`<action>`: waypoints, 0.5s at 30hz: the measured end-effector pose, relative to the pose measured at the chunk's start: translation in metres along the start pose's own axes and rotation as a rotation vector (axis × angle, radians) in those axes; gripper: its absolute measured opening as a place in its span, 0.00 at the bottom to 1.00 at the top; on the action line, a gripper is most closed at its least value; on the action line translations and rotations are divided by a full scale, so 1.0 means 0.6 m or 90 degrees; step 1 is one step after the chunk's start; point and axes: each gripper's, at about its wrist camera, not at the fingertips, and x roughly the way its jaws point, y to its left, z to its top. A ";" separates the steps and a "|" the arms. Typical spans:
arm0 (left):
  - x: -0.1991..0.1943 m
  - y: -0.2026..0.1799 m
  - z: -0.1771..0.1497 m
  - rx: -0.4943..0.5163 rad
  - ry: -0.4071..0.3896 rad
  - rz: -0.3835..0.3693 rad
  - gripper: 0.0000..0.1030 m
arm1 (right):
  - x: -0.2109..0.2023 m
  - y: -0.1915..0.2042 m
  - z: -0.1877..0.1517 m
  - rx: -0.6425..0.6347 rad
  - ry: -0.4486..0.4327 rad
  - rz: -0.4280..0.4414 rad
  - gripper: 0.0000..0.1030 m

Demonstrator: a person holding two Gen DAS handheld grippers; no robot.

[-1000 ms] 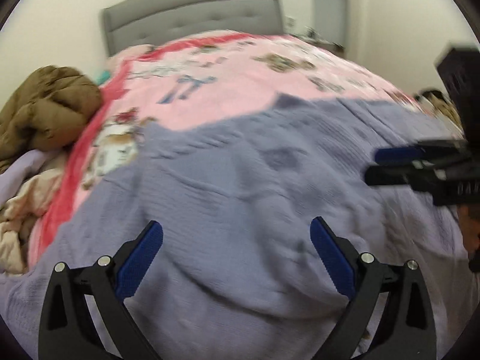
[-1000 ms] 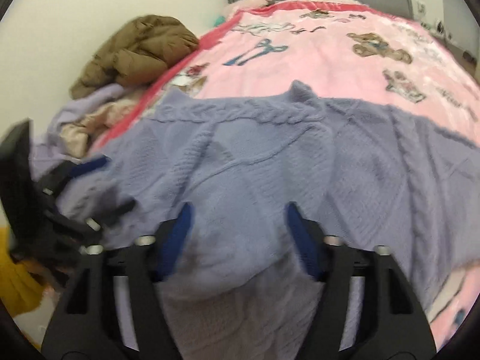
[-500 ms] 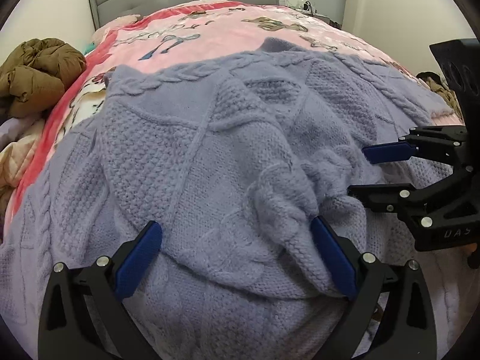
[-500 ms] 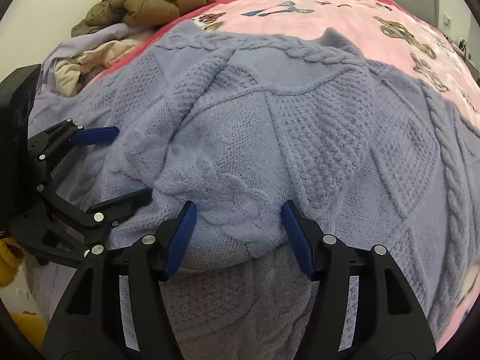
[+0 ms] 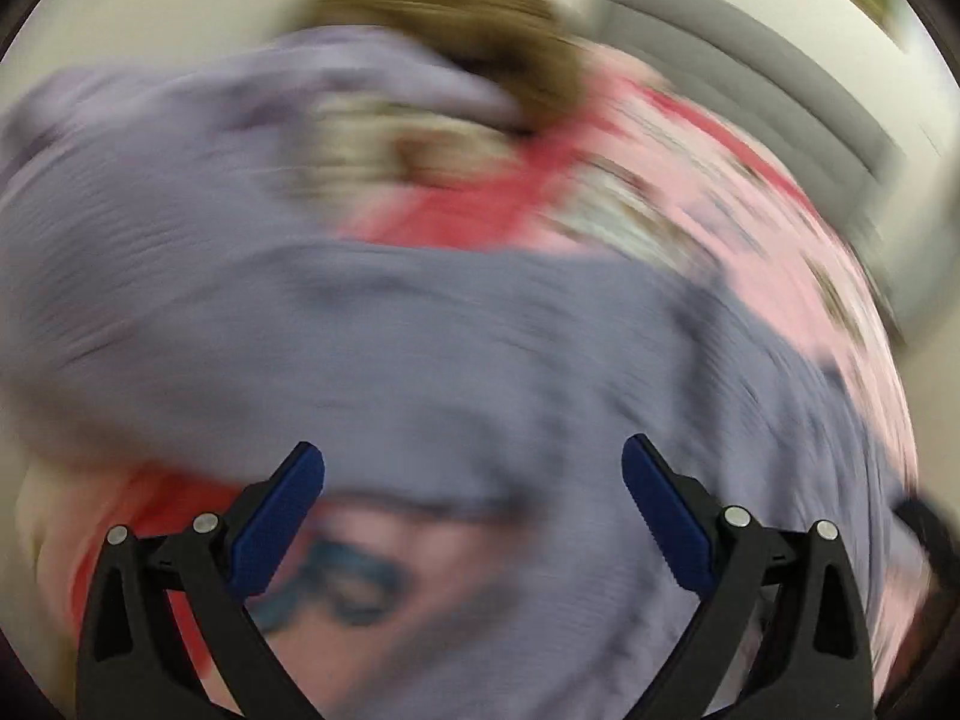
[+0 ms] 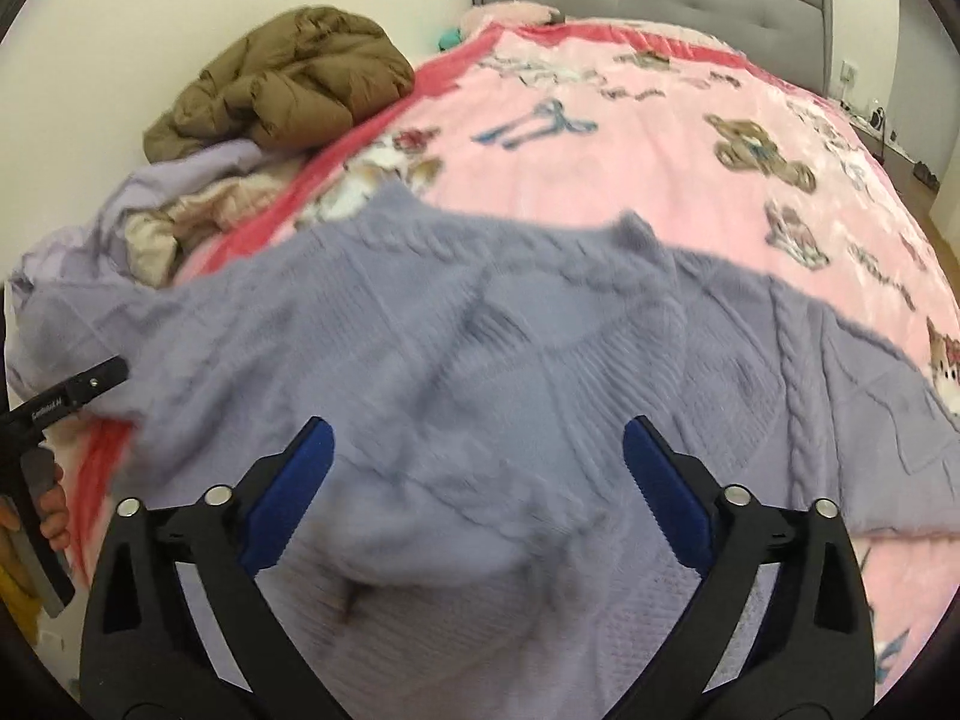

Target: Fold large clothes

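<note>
Both jaws spread wide: left gripper and right gripper hover over the lavender cable-knit sweater on the pink blanket.

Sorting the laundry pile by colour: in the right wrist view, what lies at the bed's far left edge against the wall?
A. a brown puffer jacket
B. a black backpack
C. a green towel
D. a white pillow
A: a crumpled brown puffer jacket sits by the wall, above the lavender knit sweater spread on the pink blanket.
</note>
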 end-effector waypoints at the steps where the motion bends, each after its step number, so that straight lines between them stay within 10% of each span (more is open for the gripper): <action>1: -0.012 0.047 0.007 -0.065 -0.017 0.025 0.95 | -0.005 0.013 0.011 0.003 -0.004 0.014 0.92; 8: -0.086 0.284 0.030 -0.343 -0.180 0.152 0.95 | -0.018 0.107 0.055 -0.015 0.002 0.065 0.92; 15: -0.103 0.367 0.039 -0.403 -0.232 0.140 0.90 | -0.008 0.185 0.067 -0.041 0.037 0.101 0.92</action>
